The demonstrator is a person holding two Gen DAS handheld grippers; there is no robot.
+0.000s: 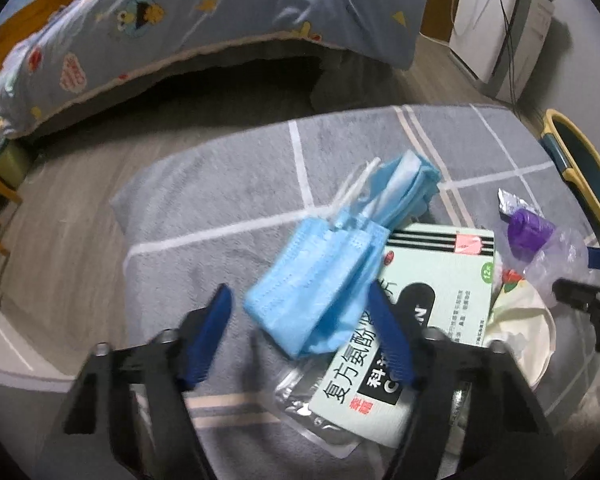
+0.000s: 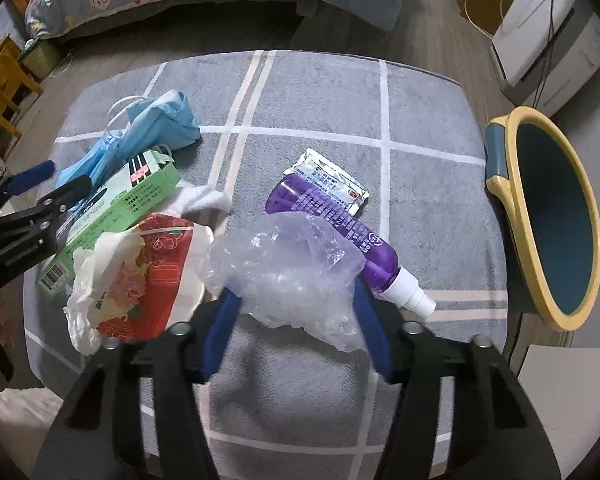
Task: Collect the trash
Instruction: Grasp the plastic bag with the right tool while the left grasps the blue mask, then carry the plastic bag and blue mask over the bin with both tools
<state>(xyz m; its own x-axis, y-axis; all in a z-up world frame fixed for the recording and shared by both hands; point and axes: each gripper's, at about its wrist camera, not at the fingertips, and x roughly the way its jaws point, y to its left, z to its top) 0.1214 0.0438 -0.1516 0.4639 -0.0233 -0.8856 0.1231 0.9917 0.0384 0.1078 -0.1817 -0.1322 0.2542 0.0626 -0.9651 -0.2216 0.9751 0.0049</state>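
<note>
Trash lay scattered on a grey grid-patterned rug [image 2: 320, 92]; the yellow-rimmed bin [image 2: 556, 216] stood off the rug's right edge. The left gripper [image 1: 300, 332] had its jaws spread wide, framing a light blue face mask [image 1: 316, 292] that overlapped a green medicine box [image 1: 432, 304]; nothing was gripped. The right gripper [image 2: 296, 320] was likewise spread apart around a crumpled clear plastic film [image 2: 288, 276], whose far edge draped over a purple spray bottle [image 2: 340, 232] lying on a foil sachet [image 2: 328, 176]. Risk, left: closing could pinch only a thin fold, so the mask slips free, or catch the box corner. Risk, right: slippery film may drag or roll the bottle.
</note>
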